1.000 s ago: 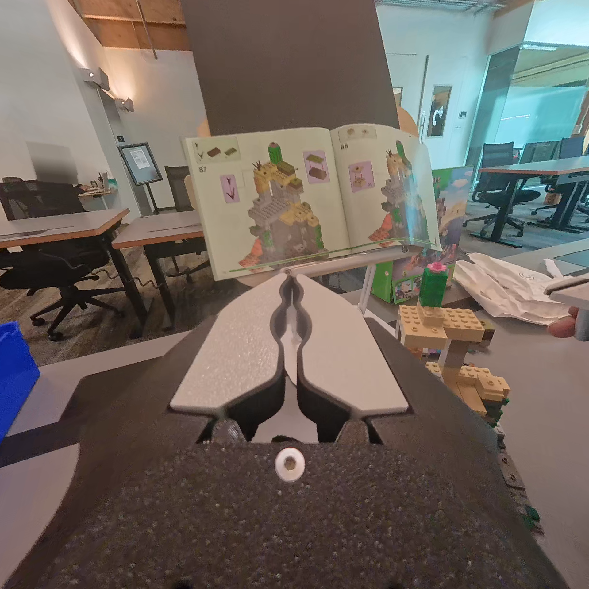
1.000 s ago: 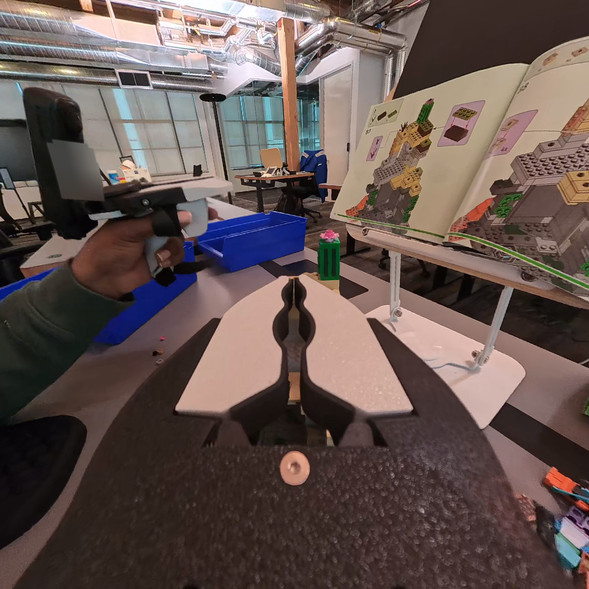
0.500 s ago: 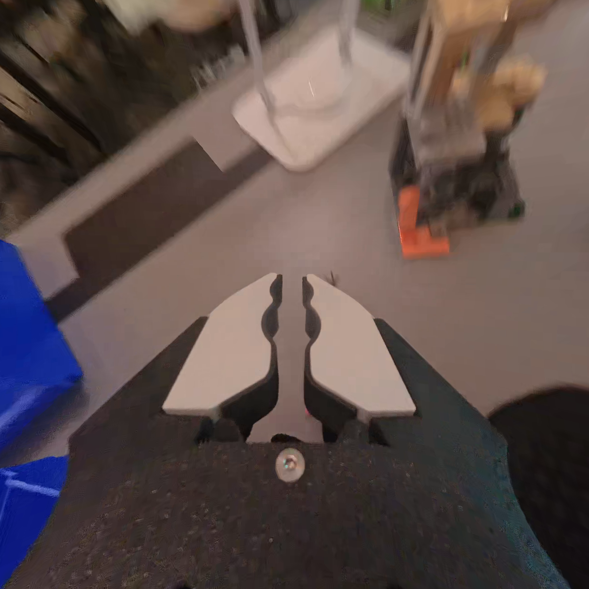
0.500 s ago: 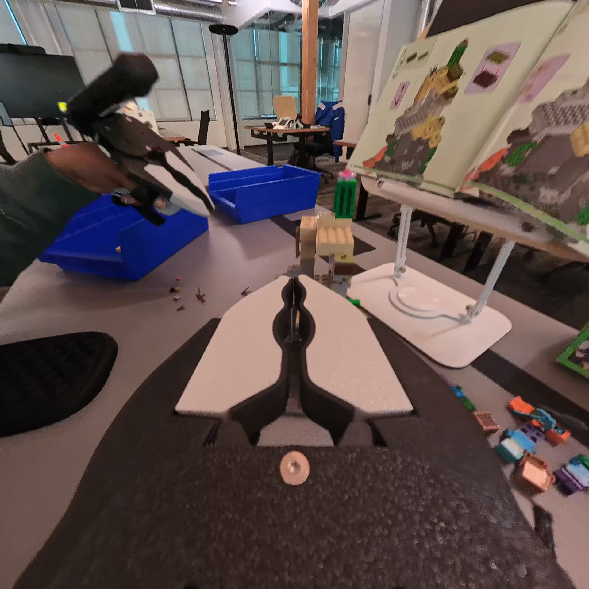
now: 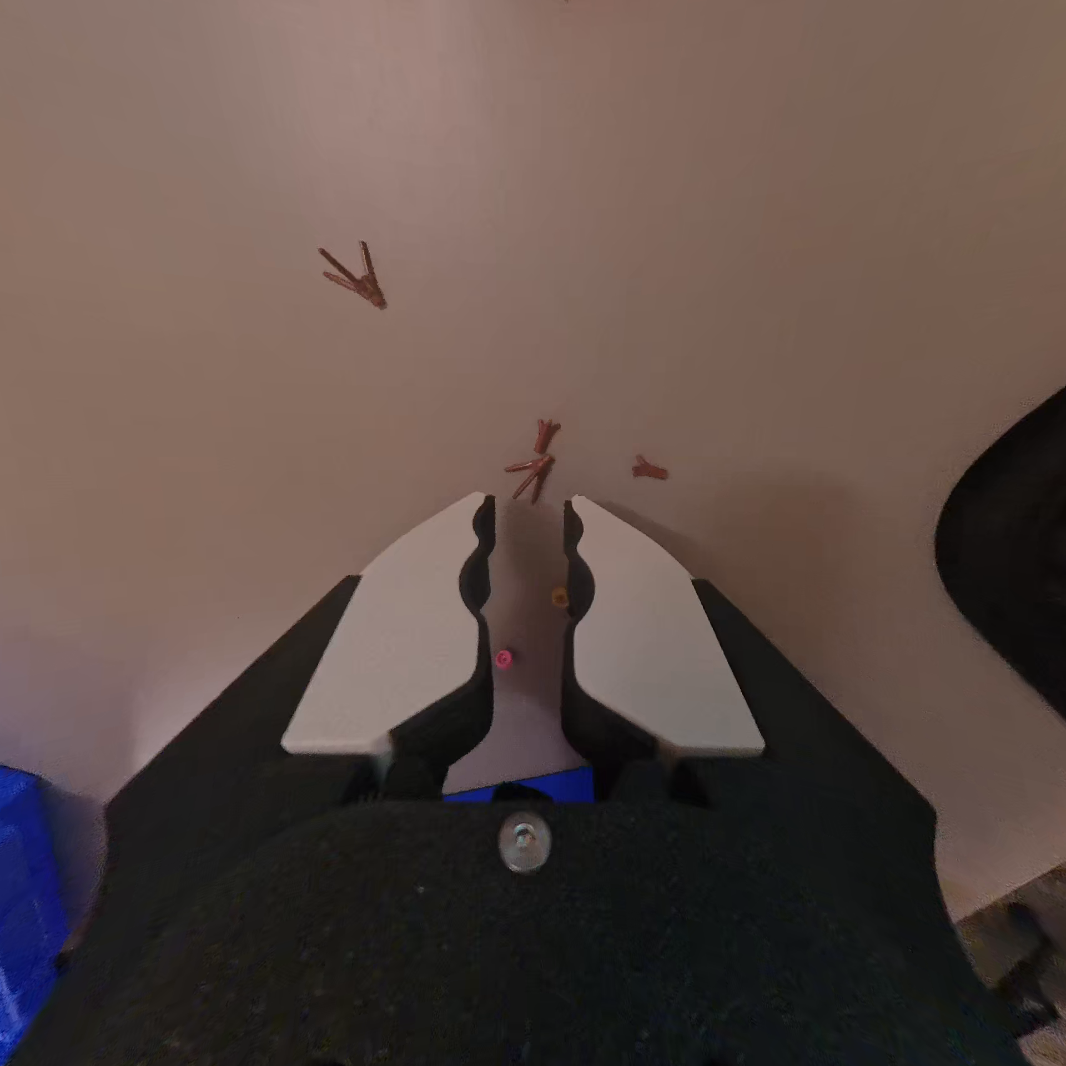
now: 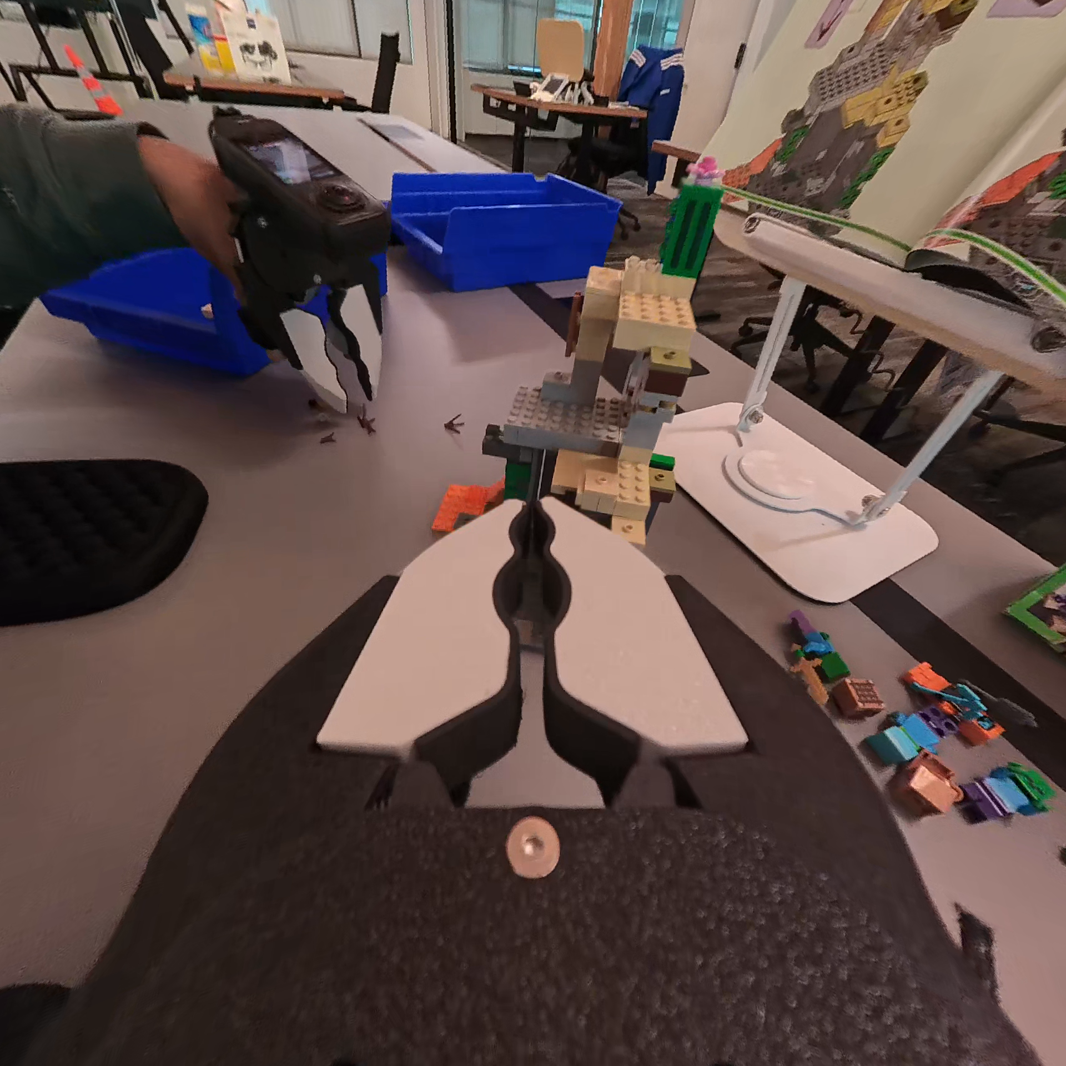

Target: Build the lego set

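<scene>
My left gripper (image 5: 529, 499) is open and points down at the grey table, its tips just short of a small brown twig piece (image 5: 532, 474). More brown twigs lie beyond (image 5: 545, 434), to the right (image 5: 649, 470) and to the far left (image 5: 353, 277). A pink stud (image 5: 503, 659) and an orange stud (image 5: 558, 595) lie between the fingers. In the right wrist view the left gripper (image 6: 355, 401) hovers over these twigs (image 6: 366, 425). My right gripper (image 6: 532, 503) is shut and empty, just in front of the tan and grey lego build (image 6: 611, 392) topped by a green cactus (image 6: 689, 225).
Two blue bins (image 6: 502, 225) (image 6: 156, 311) stand behind the left gripper. A white book stand (image 6: 807, 490) holds the open instruction book (image 6: 865, 86) at the right. Loose coloured pieces (image 6: 952, 721) lie at the right front. A black pad (image 6: 86, 530) lies at the left. My hands' fingertips stand some 30 centimeters from each other. To reach the green cactus (image 6: 689, 225) in a straight line is about 15 centimeters for my right fingers, about 30 centimeters for my left.
My left gripper has swung down from facing the book to the table and opened over the brown twigs. My right gripper has drawn back from the build and stays shut.
</scene>
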Motion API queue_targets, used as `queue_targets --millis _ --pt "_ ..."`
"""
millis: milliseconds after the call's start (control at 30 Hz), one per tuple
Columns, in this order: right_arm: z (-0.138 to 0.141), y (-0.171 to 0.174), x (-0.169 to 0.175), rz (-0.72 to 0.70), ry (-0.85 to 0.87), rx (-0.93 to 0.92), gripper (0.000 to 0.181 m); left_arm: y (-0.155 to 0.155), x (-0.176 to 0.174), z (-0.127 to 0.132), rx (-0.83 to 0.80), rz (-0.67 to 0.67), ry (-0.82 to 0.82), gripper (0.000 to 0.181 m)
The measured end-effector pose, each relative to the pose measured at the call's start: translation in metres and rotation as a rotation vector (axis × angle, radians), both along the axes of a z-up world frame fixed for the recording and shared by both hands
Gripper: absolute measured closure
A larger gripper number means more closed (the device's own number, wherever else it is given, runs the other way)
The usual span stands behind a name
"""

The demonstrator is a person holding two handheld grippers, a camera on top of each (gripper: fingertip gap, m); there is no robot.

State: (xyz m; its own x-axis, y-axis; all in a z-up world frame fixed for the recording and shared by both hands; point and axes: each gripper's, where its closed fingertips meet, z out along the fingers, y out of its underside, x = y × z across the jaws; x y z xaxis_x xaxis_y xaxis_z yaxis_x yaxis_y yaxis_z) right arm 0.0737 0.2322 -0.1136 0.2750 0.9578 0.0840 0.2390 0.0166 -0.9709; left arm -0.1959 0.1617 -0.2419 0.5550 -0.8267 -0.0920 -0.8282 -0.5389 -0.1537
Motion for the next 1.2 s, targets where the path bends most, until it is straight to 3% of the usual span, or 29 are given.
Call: queue_targets --millis 167,333,600,800,1200 --pt "-0.004 -0.006 -0.006 0.025 -0.022 0.012 0.181 0.005 -0.004 -0.011 -0.027 -0.043 0.057 0.16" --pt "-0.005 -0.007 -0.006 0.029 -0.032 0.024 0.181 0.003 -0.002 -0.013 -0.048 -0.094 0.068 0.181" --pt "-0.002 -0.003 -0.002 0.018 -0.018 0.016 0.181 0.002 0.011 0.009 0.018 -0.129 0.048 0.181" --pt "0.0 -0.006 -0.003 0.024 -0.016 0.02 0.181 -0.007 0.059 0.021 0.058 -0.239 -0.058 0.181" --pt "0.0 -0.012 -0.006 0.04 -0.03 0.032 0.181 -0.015 0.141 0.0 0.003 -0.424 -0.144 0.181"
